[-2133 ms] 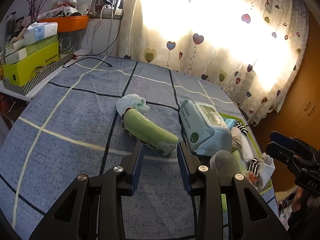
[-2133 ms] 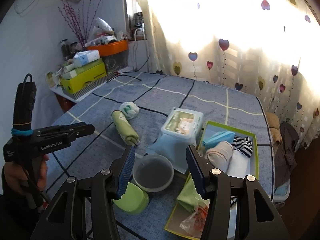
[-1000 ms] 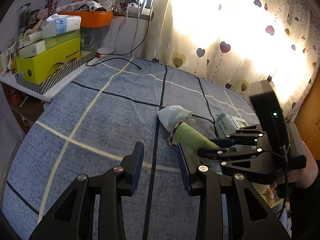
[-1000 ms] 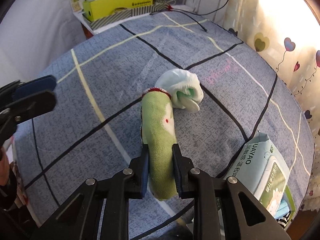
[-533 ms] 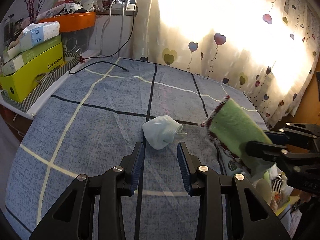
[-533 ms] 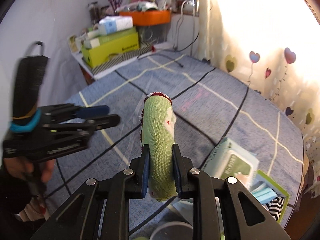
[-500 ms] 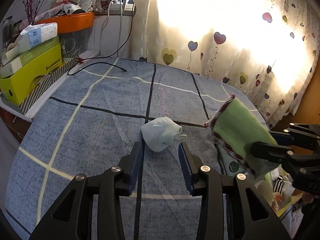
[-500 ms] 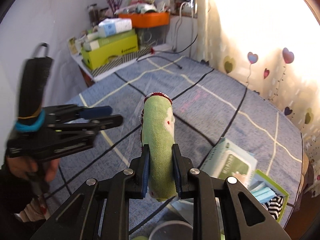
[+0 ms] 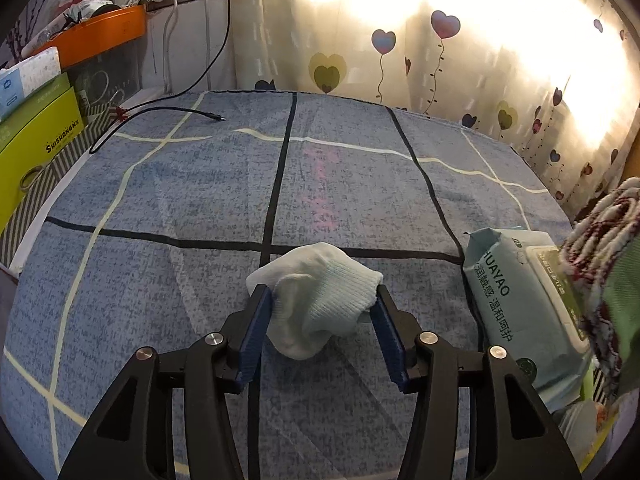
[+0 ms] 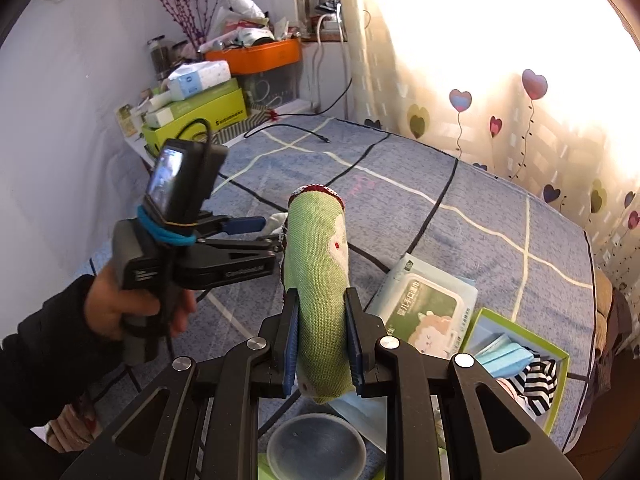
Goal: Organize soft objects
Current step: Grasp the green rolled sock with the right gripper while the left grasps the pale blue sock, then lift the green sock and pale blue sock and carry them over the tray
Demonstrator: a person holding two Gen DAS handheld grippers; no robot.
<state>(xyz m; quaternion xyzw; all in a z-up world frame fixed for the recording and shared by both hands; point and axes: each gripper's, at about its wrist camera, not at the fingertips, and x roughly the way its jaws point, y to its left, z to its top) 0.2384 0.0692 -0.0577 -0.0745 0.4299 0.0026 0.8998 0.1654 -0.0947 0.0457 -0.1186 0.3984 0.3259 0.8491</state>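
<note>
A balled white sock (image 9: 324, 276) lies on the blue checked bedcover (image 9: 200, 200). My left gripper (image 9: 320, 296) straddles it, and its jaws are opening wide with the sock between the blue pads (image 9: 256, 320). My right gripper (image 10: 321, 295) is shut on a rolled green cloth (image 10: 318, 240) with a red-and-white trimmed end, held upright in the air. That roll also shows at the right edge of the left wrist view (image 9: 616, 280). From the right wrist camera, the left gripper (image 10: 266, 234) sits just left of the roll, held by a hand (image 10: 120, 304), and the sock is mostly hidden.
A wet wipes pack (image 9: 524, 304) lies right of the sock. Beyond it a green tray (image 10: 556, 356) holds masks and a striped sock. A clear round lid (image 10: 316, 448) sits below the right gripper. Boxes (image 9: 36, 148) and a black cable (image 9: 160, 112) line the far left.
The right gripper lifted the green roll off the bedcover and up to the right. The left gripper moved forward onto the white sock and its jaws widened around it.
</note>
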